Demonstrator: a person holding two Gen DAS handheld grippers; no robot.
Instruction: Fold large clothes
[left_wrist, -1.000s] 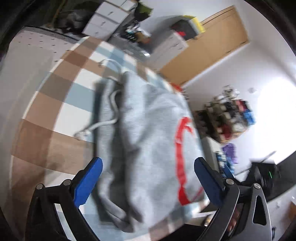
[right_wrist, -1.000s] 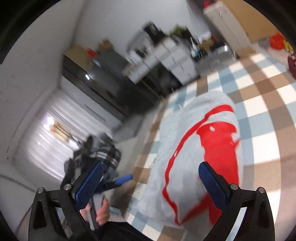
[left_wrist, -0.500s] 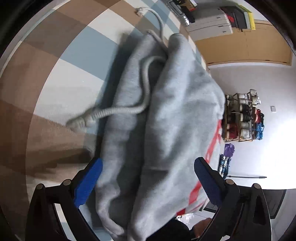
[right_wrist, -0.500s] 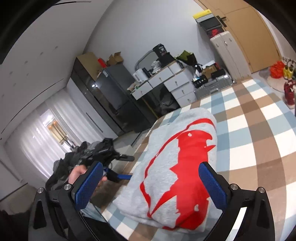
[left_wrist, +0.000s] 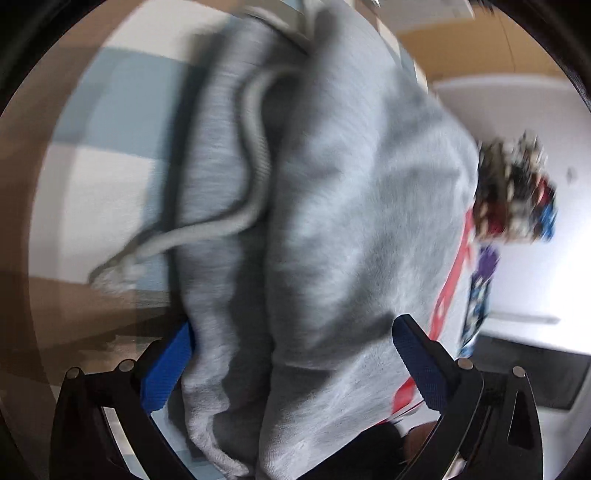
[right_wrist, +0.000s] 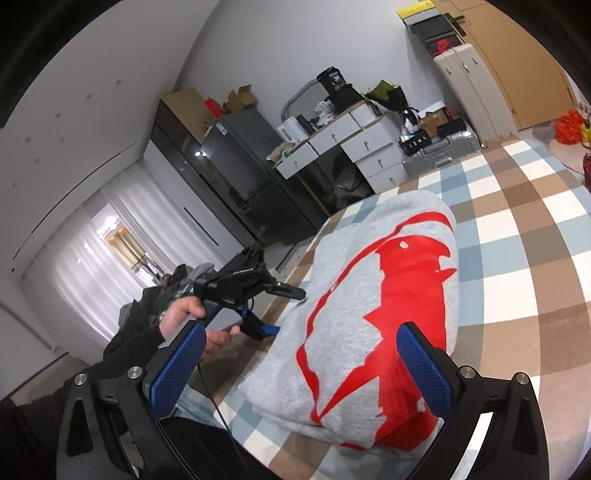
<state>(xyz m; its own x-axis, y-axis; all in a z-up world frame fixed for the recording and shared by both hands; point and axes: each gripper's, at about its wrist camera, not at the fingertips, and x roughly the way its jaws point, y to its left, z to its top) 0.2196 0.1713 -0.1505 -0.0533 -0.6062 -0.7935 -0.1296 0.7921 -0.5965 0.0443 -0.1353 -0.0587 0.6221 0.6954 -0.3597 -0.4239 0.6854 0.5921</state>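
Note:
A grey hoodie (right_wrist: 384, 295) with a red print lies folded into a compact bundle on a checked blanket (right_wrist: 524, 236). In the left wrist view the hoodie (left_wrist: 332, 221) fills the frame, with its grey drawstring (left_wrist: 255, 155) trailing off the left side. My left gripper (left_wrist: 291, 365) is open, its blue fingers (left_wrist: 166, 369) straddling the bundle's near edge; it also shows in the right wrist view (right_wrist: 273, 310) at the bundle's left side. My right gripper (right_wrist: 299, 373) is open and empty, hovering over the near end of the bundle.
Beyond the blanket stand a dark fridge (right_wrist: 236, 162), white drawer units (right_wrist: 354, 140), suitcases (right_wrist: 443, 147) and a wooden wardrobe (right_wrist: 517, 62). A shoe rack (left_wrist: 517, 192) stands against the white wall in the left wrist view.
The left gripper has moved in close to the hoodie's edge, so the bundle now fills its view. The right gripper has steadied, looking along the bundle. Both stay open.

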